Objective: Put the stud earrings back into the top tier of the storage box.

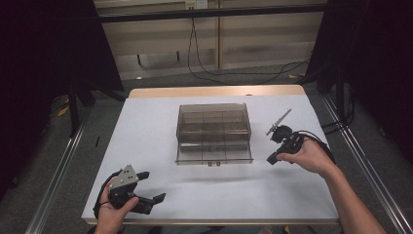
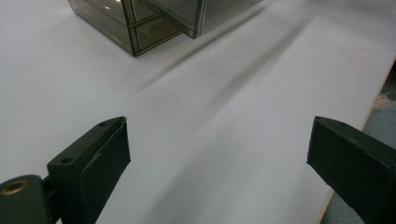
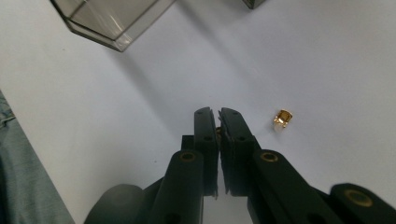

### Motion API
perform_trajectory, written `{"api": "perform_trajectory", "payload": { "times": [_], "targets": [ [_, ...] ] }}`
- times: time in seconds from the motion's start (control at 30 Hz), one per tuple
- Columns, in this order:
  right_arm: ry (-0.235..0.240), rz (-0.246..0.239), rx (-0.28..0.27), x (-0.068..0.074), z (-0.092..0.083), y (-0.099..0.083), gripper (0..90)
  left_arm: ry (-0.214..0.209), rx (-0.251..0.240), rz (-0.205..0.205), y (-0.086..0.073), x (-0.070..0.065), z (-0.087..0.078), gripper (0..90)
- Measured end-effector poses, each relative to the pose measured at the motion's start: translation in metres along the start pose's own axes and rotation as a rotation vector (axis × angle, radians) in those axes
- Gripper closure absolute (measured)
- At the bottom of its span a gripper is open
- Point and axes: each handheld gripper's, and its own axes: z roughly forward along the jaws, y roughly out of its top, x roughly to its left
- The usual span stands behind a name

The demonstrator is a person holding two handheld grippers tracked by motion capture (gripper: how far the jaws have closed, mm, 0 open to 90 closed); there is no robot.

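Right of the clear box (image 1: 214, 134), the right gripper (image 3: 218, 122) pinches a small gold piece (image 3: 219, 132), another gold piece (image 3: 282, 118) lying beside it; the left gripper (image 2: 217, 149) gapes empty.

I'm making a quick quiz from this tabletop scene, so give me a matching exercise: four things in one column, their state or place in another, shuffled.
Things:
1. left gripper
2. right gripper
3. gold piece
4. clear compartment box

States or places:
A. lying loose on the white sheet
B. jaws wide apart, nothing between them
C. middle of the table
D. jaws closed together

Pairs: 1-B, 2-D, 3-A, 4-C
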Motion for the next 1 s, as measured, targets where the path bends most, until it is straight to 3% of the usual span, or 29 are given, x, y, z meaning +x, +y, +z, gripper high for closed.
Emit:
{"api": "perform_trajectory", "payload": {
  "times": [0.3,0.6,1.0],
  "targets": [
    [0.021,-0.017,-0.058,0.005,-0.014,0.002,87.0,0.001,0.0,0.007,0.0,0.0,-0.001,5.9],
    [0.006,-0.032,-0.121,0.011,-0.037,0.009,87.1,-0.004,-0.002,0.012,0.001,-0.001,-0.001,5.8],
    [-0.006,-0.118,-0.152,0.027,-0.054,0.023,87.1,-0.001,-0.001,0.009,0.001,0.0,-0.001,5.9]
  ]
}}
